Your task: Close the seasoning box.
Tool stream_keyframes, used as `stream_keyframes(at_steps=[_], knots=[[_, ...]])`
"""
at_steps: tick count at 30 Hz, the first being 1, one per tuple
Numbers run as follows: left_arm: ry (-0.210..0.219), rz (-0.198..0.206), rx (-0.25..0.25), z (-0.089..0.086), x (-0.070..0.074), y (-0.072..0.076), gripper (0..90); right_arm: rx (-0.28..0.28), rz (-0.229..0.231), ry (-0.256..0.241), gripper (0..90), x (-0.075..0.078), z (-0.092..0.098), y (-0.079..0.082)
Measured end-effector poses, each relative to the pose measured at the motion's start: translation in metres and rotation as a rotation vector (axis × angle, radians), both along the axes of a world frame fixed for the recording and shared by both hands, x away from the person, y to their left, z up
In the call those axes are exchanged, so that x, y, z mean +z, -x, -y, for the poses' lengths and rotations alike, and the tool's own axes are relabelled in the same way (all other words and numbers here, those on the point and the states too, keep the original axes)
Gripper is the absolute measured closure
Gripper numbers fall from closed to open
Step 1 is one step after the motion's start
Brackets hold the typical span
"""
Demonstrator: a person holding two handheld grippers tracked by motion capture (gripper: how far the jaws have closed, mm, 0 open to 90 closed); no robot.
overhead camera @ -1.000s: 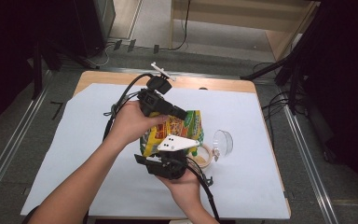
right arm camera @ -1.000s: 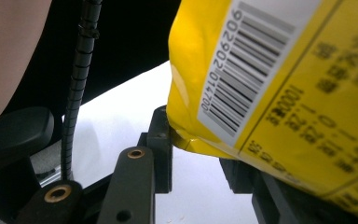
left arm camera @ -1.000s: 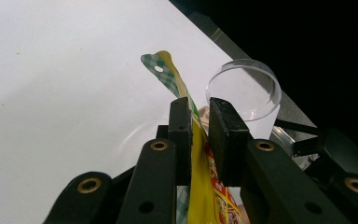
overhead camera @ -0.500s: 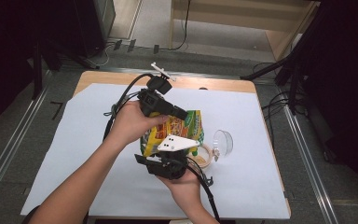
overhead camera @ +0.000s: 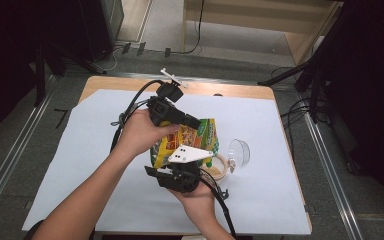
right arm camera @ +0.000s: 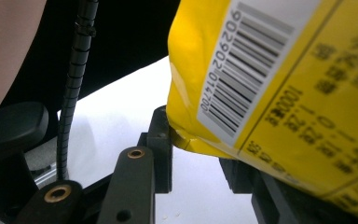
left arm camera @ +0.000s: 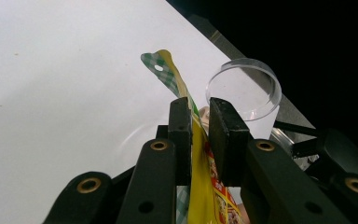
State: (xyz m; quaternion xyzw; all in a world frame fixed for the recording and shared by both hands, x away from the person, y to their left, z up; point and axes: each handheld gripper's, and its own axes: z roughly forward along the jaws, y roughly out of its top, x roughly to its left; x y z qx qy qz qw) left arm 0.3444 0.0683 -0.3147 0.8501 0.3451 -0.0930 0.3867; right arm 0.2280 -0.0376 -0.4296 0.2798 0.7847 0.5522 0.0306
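Note:
A yellow and green snack bag [overhead camera: 206, 134] is held above the middle of the table between both grippers. My left gripper [overhead camera: 196, 122] comes in from the upper left, and in the left gripper view it [left arm camera: 199, 112] is shut on the bag's thin top edge [left arm camera: 168, 74]. From below, under its grey plate, my right gripper [overhead camera: 182, 165] reaches up to the bag. In the right gripper view the barcode side of the bag [right arm camera: 279, 84] has its lower corner pinched between the jaws of that gripper [right arm camera: 193, 149]; the right jaw is partly hidden behind the bag.
A clear round dish [overhead camera: 239, 151] stands on edge just right of the bag, also seen past the left jaws [left arm camera: 244, 88]. A roll of tape [overhead camera: 221, 168] lies beside it. White paper [overhead camera: 80, 165] covers the wooden table. Cables trail from both grippers.

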Motion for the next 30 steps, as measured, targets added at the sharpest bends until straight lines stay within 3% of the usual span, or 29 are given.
stream_keyframes(at_steps=[30], knots=[[0.028,0.006,0.011,-0.0047,-0.0047,0.0039,79.3,-0.002,0.026,0.03,69.0,-0.0046,-0.0005,0.0006]])
